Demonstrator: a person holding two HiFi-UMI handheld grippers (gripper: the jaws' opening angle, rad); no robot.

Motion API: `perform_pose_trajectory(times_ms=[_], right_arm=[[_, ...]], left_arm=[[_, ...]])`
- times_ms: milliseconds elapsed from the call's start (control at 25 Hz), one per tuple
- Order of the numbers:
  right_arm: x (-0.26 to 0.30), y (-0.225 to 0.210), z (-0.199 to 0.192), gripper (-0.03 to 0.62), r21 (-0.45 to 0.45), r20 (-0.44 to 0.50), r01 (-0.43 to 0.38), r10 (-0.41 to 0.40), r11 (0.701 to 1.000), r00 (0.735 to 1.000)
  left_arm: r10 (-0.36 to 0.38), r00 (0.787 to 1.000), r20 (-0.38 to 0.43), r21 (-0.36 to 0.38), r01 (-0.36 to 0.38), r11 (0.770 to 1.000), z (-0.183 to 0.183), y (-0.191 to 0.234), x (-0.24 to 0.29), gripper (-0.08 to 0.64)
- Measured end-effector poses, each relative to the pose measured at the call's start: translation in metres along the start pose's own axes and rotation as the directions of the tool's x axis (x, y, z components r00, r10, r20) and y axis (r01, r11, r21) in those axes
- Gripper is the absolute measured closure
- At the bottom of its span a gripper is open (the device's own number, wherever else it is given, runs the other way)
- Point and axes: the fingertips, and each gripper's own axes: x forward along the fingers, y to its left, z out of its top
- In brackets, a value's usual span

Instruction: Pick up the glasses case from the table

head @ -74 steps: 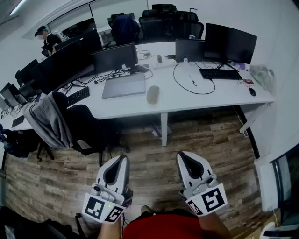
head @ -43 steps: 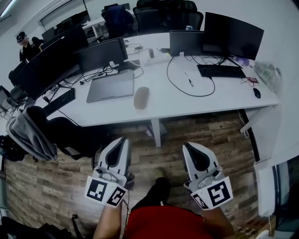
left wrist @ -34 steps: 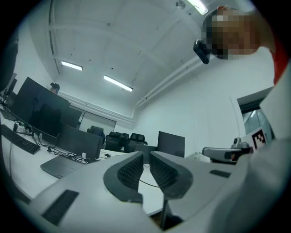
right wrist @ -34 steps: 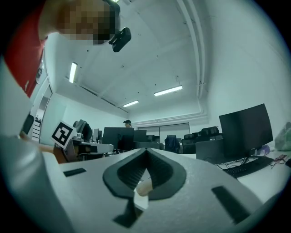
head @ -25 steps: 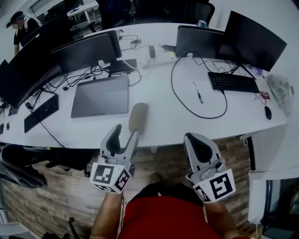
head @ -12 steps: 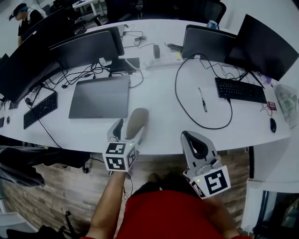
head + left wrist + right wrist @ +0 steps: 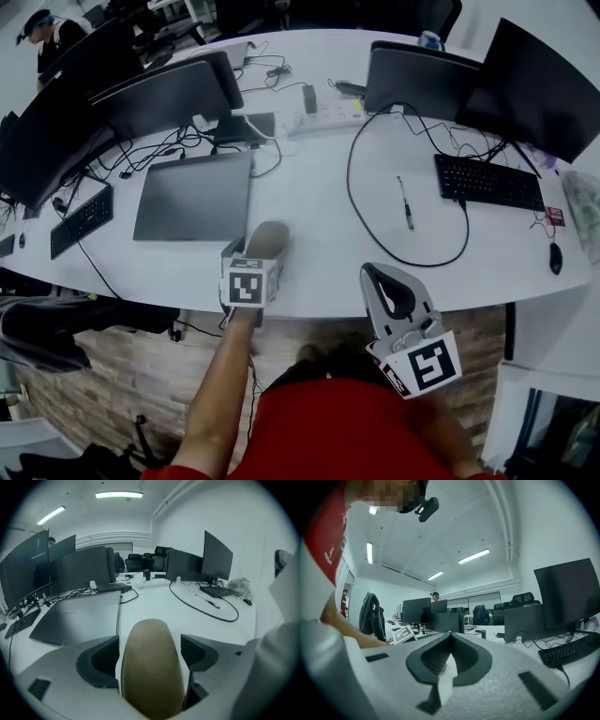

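Jaws on the left gripper (image 7: 150, 641) are opening, nearly full spread, straddling the one glasses case (image 7: 267, 238) with no clear squeeze; right gripper (image 7: 450, 634) jaws are pressed together, empty. Case lies on the table (image 7: 323, 248), close to its 6 o'clock edge. One closed laptop (image 7: 192, 195) at the case's 10 o'clock, bare tabletop at 3 o'clock.

No word, brand or number can be read anywhere in the office scene. Black-and-white square patterns – code markers, not lettering – are carried on the left cube (image 7: 246, 286) and the right cube (image 7: 427, 366). A faint mark is seen on the lid of the closed laptop (image 7: 77, 620), and a small red label (image 7: 555, 216) lies beside the keyboard (image 7: 487, 181) – both too blurred to be made out.
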Motion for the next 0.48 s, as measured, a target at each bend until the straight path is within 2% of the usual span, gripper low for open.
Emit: perform_pose_trajectory(times_ms=[240, 320, 480], right_arm=[[-0.001, -0.02, -0.007, 0.588, 0.024, -0.005, 0.005, -0.005, 1.0, 1.0], [-0.001, -0.025, -0.01, 0.588, 0.029, -0.009, 0.004, -0.004, 1.0, 1.0], [0.0, -0.032, -0.016, 0.588, 0.042, -0.019, 0.001, -0.001, 0.999, 1.0]], left_arm=[[-0.005, 0.994, -0.107, -0.005, 0.004, 1.0, -0.018, 0.0, 0.023, 0.172], [-0.001, 0.99, -0.144, 0.015, 0.003, 1.0, -0.027, -0.001, 0.03, 0.172], [0.001, 0.991, -0.137, 0.013, 0.001, 1.0, -0.025, -0.002, 0.032, 0.169]])
